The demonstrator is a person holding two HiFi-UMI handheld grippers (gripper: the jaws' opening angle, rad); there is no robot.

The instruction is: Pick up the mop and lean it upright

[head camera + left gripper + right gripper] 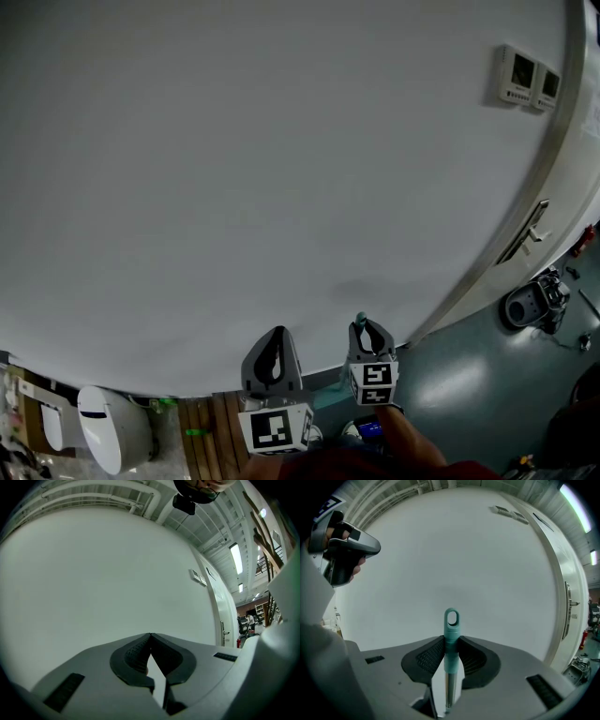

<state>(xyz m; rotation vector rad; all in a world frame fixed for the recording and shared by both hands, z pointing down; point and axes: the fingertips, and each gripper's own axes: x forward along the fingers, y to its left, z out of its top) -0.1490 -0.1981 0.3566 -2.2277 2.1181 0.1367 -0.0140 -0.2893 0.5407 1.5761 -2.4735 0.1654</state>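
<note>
The mop shows only as its handle: a metal pole with a teal end cap and hanging loop [451, 620]. My right gripper [451, 645] is shut on the teal part, with the pole upright between the pads and the loop sticking out above. In the head view the same teal tip [360, 321] pokes out of the right gripper [370, 334], close to the white wall. My left gripper [150, 637] is shut with nothing in it; it stands beside the right one at the left [275, 339]. The mop head is hidden.
A plain white wall [262, 169] fills most of every view. A white door with a lever handle [531, 228] is at the right, with two wall panels [527, 78] above it. A white bin [111, 427] and wooden boards [208, 433] lie lower left; a grey floor [469, 384] is lower right.
</note>
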